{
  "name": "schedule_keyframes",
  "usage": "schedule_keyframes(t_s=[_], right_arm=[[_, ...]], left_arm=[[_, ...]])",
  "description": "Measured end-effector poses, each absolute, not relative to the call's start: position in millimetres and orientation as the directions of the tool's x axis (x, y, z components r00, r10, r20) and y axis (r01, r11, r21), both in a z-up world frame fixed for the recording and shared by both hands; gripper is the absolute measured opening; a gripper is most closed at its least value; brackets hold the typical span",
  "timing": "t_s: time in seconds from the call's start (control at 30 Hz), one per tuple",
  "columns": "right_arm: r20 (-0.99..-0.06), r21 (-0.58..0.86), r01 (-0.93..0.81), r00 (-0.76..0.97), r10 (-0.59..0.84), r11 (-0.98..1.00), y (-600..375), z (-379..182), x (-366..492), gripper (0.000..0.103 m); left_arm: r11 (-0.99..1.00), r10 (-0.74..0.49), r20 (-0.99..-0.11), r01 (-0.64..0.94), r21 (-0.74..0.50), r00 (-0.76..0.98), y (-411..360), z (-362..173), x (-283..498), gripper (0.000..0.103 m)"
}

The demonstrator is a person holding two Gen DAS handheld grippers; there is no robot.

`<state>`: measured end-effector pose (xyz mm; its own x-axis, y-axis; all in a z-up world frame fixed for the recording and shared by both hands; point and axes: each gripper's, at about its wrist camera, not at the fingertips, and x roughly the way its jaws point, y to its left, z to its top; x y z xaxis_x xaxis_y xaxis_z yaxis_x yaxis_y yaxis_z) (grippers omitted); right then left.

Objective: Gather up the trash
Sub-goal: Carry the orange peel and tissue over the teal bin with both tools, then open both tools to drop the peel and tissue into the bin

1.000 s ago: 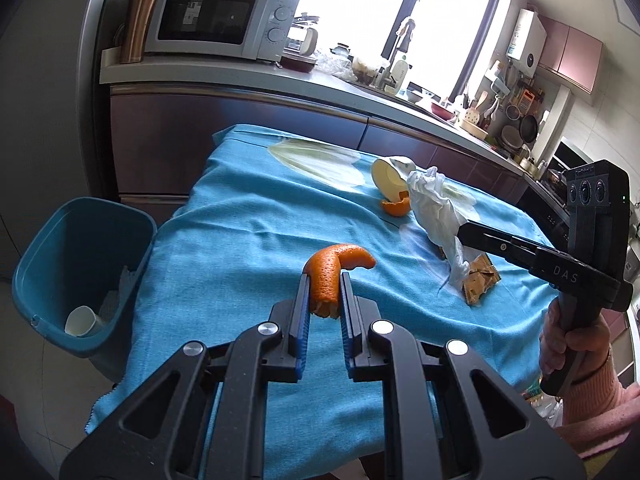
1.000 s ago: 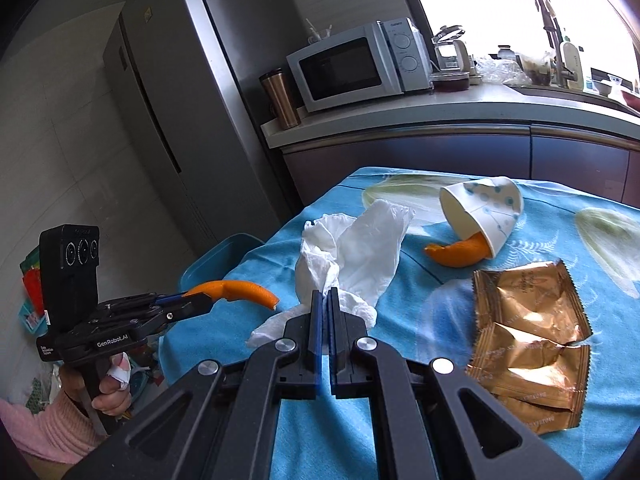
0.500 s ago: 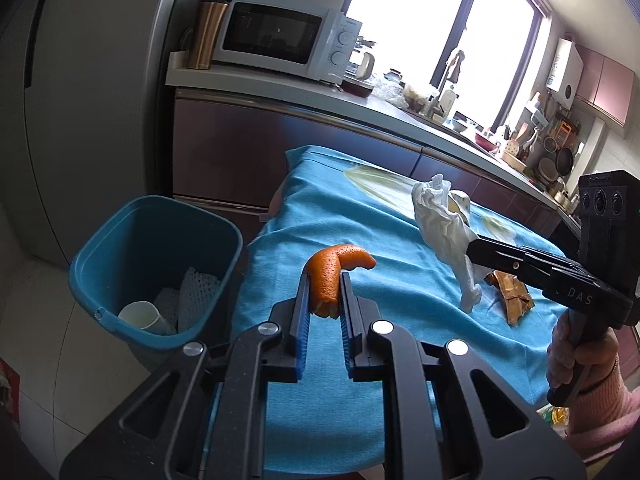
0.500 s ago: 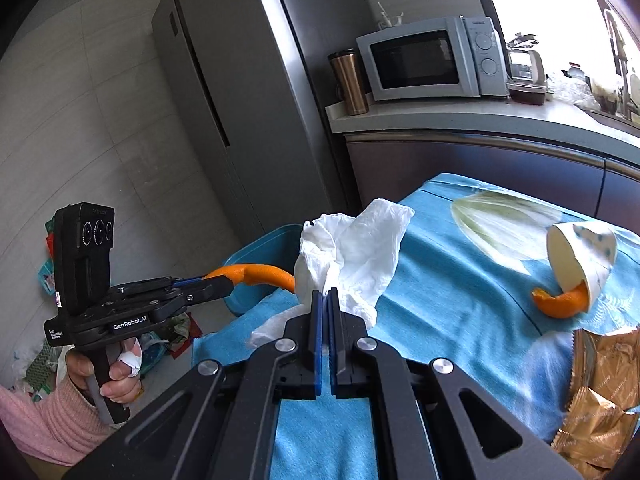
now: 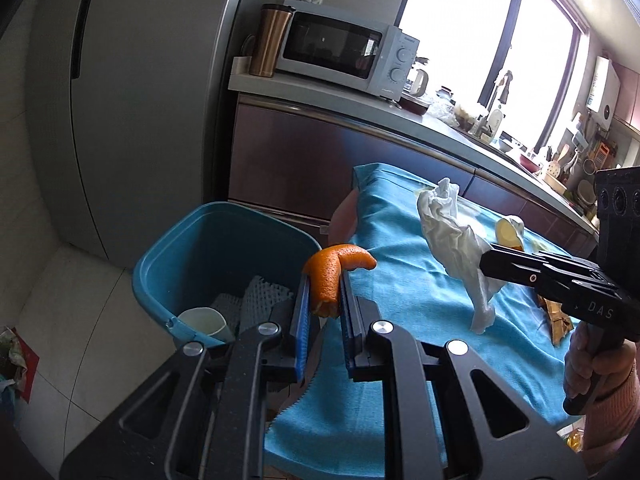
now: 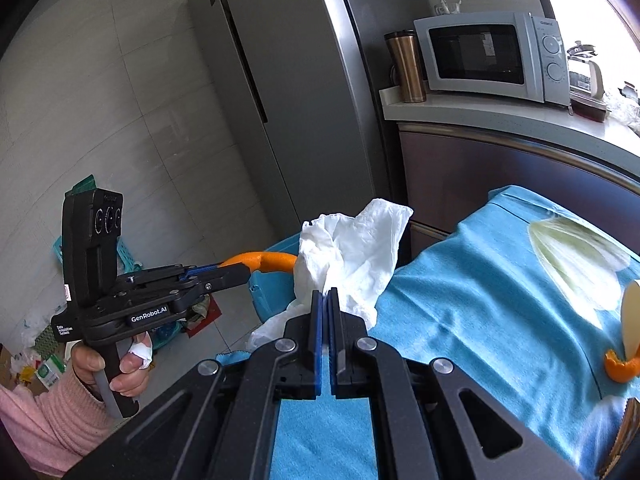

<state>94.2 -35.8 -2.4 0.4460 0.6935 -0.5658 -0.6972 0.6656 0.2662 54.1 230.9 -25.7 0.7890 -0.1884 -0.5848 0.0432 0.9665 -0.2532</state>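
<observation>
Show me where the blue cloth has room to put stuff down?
The blue cloth is bare in a wide stretch between its near corner and the pale leaf print. It gets crowded farther along: a paper cup, orange peel and brown wrappers.

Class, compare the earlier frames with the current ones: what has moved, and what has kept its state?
Both grippers have carried their loads off the blue-clothed table toward the blue bin. The left gripper stays shut on the orange peel, the right gripper on the white tissue. Nothing was released. The paper cup, second peel and gold wrappers remain on the cloth.
</observation>
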Motion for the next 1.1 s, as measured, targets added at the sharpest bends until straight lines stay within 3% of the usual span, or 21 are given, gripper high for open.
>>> schedule_keyframes(t_s=[1.1], right_arm=[[-0.729,0.333,-0.676,0.258,0.634,0.658,84.5,-63.5,170.2,0.002]], left_arm=[[0.947,-0.040,-0.724,-0.206,-0.248,0.689,297.3,-97.8,143.0,0.014]])
